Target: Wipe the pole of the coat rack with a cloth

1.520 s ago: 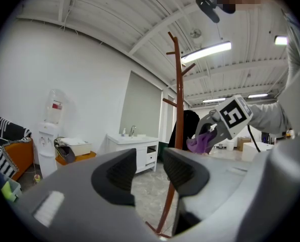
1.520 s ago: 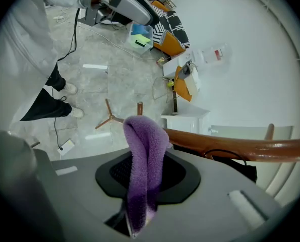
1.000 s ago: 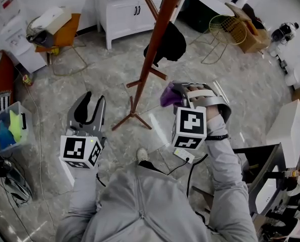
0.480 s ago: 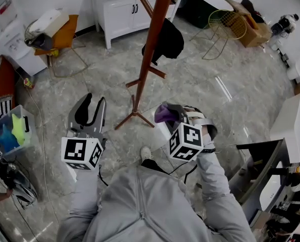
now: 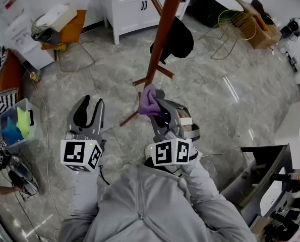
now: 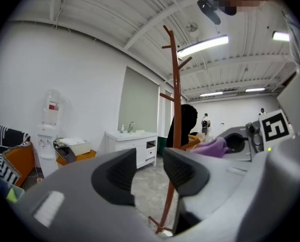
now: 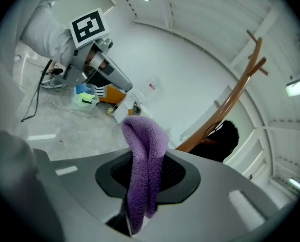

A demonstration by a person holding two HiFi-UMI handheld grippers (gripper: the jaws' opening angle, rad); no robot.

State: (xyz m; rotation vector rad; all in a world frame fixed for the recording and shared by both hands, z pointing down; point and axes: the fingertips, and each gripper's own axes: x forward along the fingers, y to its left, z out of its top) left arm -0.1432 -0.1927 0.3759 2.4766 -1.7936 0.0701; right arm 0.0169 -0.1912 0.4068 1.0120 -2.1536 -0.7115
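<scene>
Bottom centre of head view: grey jacket [image 5: 139,205], both grippers held out over the marble floor [image 5: 89,69]. Left gripper [image 5: 92,104] at lower left, jaws apart, nothing between them; its own view shows only floor and rack base through the gap. Right gripper [image 5: 155,110] at centre frame, clenched on a purple cloth [image 5: 148,98]. The right gripper view has the cloth folded over and pinched between the pads, loop sticking up past the jaw tips. Cloth sits just beside the lower pole [image 5: 162,39] in the head view, above the rack's splayed feet [image 5: 127,120]. Contact can't be confirmed; the left gripper view puts the cloth off to the right of the pole. Pole is reddish-brown wood, running from centre frame up out of the top edge. Black garment [image 5: 176,40] hangs on it, upper centre-right. Further out: clear bin [image 5: 13,130] with blue and yellow-green stuff at left edge, orange chair [image 5: 71,26] upper left, white cabinet [image 5: 132,9] top centre, yellow wire chair [image 5: 230,24] upper right.
</scene>
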